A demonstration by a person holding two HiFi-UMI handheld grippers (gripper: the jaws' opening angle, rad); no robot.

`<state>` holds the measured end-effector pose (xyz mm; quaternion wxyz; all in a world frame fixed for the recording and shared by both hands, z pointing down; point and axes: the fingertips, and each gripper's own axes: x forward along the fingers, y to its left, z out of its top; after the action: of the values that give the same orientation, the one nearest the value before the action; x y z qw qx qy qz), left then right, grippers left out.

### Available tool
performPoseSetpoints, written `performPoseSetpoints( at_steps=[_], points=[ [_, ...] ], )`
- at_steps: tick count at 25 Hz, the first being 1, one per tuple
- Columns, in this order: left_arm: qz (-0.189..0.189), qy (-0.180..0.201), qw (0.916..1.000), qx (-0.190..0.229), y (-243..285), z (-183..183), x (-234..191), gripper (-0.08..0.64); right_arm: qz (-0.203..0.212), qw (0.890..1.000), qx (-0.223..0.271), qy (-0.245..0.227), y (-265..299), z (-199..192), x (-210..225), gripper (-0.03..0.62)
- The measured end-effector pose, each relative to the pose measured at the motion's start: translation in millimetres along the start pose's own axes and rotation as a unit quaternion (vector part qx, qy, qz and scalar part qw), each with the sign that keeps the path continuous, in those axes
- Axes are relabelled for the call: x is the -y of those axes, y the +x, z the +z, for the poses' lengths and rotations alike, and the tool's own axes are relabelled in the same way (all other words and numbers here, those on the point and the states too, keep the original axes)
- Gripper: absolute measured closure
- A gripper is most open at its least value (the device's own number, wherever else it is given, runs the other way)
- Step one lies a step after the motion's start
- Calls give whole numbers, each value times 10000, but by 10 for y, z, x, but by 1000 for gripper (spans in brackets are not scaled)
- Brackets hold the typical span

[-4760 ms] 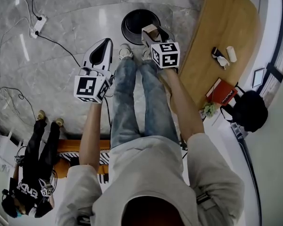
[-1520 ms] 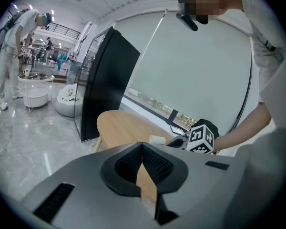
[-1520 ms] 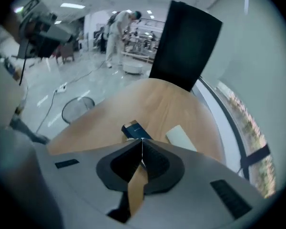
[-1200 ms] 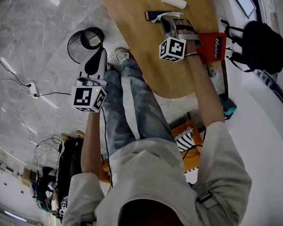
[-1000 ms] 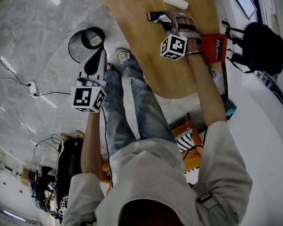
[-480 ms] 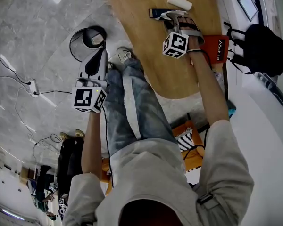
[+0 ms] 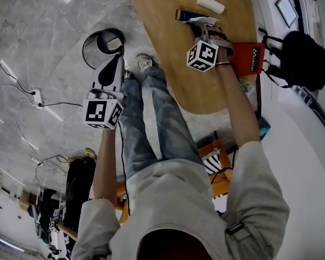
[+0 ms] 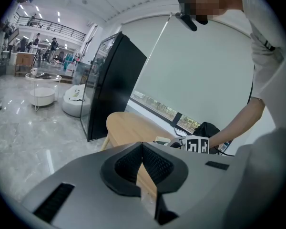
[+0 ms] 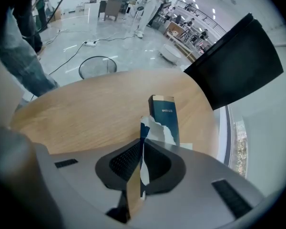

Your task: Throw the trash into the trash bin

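Right gripper (image 9: 143,144): pointing steeply down at the wooden table (image 7: 168,64); its jaws have just been closing and are now pinched together on a thin piece of trash.
Held trash: a torn blue-and-white wrapper (image 9: 155,128), standing on edge between the right gripper's pads and sticking out past its tips.
Blue carton (image 9: 165,112): lies flat on the table just beyond the right gripper's tips, behind the wrapper; I cannot tell whether the two touch.
Left gripper (image 8: 142,147): jaws together with nothing between them, held over the floor off the table's edge, tilted somewhat downward.
Trash bin (image 7: 100,42): a dark wire bin on the marble floor, just ahead of the left gripper's tips and lower; well apart from the right gripper, off to its left past the table edge.
White roll (image 7: 210,4): on the table beyond the right gripper's tips.
Red book (image 7: 249,57): on the table beside the right gripper's marker cube, on its right side.
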<state>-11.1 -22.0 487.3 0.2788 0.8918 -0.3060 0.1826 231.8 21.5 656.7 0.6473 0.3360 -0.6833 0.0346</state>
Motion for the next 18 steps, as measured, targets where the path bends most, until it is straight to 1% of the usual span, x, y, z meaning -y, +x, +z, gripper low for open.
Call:
performPoseSetpoints(
  at_steps=[3, 5, 7, 8, 9, 10, 13, 16, 18],
  points=[
    [11, -25, 10000, 42, -29, 5, -4, 541, -81, 9982, 173, 561, -103, 90, 44, 548],
    [25, -38, 10000, 75, -50, 14, -18, 541, -143, 9936, 321, 1072, -173, 174, 89, 548],
    [54, -54, 9999, 108, -81, 19, -46, 541, -159, 9830, 513, 1753, -244, 281, 131, 548],
    [73, -62, 9999, 125, -100, 22, -61, 541, -126, 9740, 626, 2175, -281, 339, 148, 548],
    [94, -70, 9998, 143, -122, 25, -76, 541, -67, 9620, 744, 2627, -319, 398, 163, 548],
    [116, -78, 9998, 162, -146, 29, -92, 541, 4, 9476, 867, 3075, -359, 459, 181, 549],
    [203, -112, 9995, 226, -229, 39, -167, 541, 168, 8959, 1267, 4254, -482, 635, 248, 549],
    [338, -182, 9988, 304, -324, 44, -266, 541, 250, 8417, 1657, 5133, -581, 789, 293, 551],
    [424, -235, 9982, 364, -394, 47, -323, 541, 333, 8111, 1880, 5528, -660, 921, 292, 551]
  ],
)
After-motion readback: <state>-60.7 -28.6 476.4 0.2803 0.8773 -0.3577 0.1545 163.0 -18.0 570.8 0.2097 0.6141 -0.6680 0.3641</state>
